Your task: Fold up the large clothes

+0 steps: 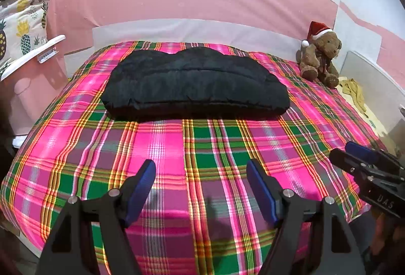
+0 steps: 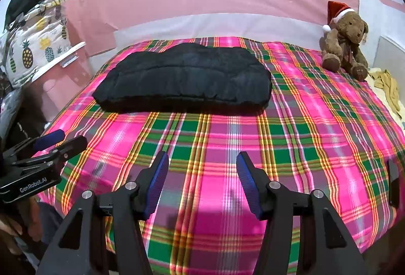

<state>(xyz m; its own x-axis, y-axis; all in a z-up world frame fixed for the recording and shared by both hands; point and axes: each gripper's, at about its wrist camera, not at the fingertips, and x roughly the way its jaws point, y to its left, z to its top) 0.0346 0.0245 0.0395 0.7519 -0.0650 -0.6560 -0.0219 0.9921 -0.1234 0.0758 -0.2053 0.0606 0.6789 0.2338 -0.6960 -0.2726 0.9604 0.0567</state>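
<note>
A black padded garment lies folded into a wide flat bundle on the far half of the plaid-covered bed; it also shows in the right wrist view. My left gripper is open and empty, held above the near part of the bed, well short of the garment. My right gripper is open and empty too, beside the left one. The right gripper shows at the right edge of the left wrist view, and the left gripper shows at the left edge of the right wrist view.
A brown teddy bear in a red Santa hat sits at the bed's far right corner. A pineapple-print cloth hangs at the left over a white rack. Yellow cloth lies beyond the bed's right side. A pink wall runs behind.
</note>
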